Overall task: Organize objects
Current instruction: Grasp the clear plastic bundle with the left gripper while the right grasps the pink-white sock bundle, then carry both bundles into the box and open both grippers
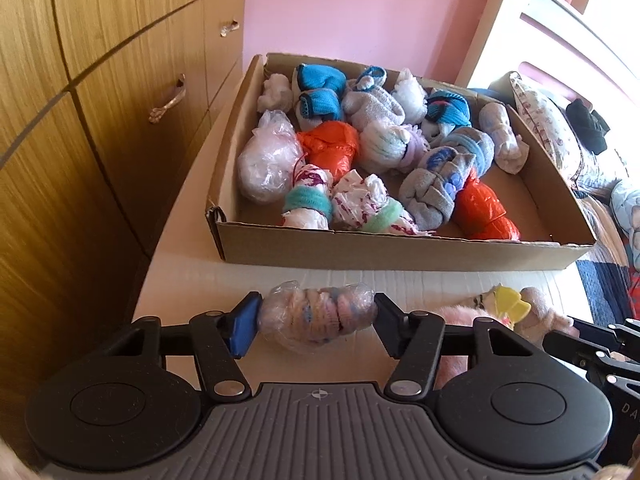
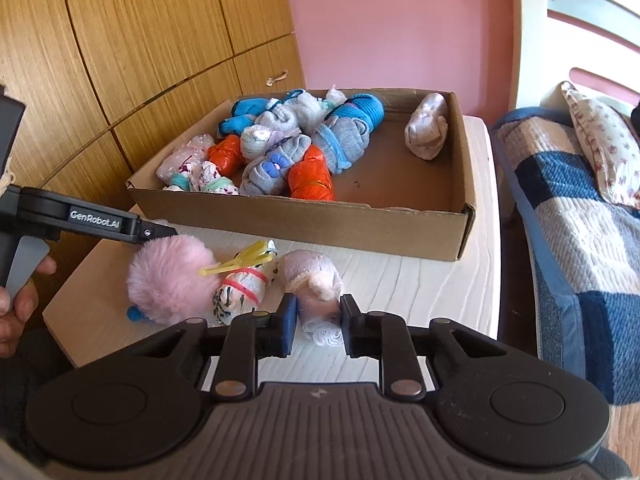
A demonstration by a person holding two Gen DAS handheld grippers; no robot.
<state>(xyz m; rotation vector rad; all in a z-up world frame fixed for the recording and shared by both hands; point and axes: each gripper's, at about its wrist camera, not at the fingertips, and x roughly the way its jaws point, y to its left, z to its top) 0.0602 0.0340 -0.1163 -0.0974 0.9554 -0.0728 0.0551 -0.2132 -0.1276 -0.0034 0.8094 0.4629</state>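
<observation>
A cardboard box [image 1: 360, 250] on a white table holds several rolled sock and plastic bundles; it also shows in the right wrist view [image 2: 304, 224]. My left gripper [image 1: 318, 316] is shut on a clear-plastic-wrapped pastel bundle [image 1: 316, 314], held just in front of the box. My right gripper [image 2: 316, 320] has its jaws around a pale pink rolled sock [image 2: 314, 280] lying on the table, pads close to or touching its sides. A pink fluffy pompom [image 2: 170, 280] and a white bundle with red and yellow bands [image 2: 244, 286] lie left of that sock.
Wooden wardrobe doors [image 1: 80, 120] stand to the left. A pink wall [image 2: 392, 24] is behind the box. A bed with a blue patchwork quilt [image 2: 580, 240] and a floral pillow [image 2: 604, 144] is on the right. The box's right part [image 2: 400, 176] is bare cardboard.
</observation>
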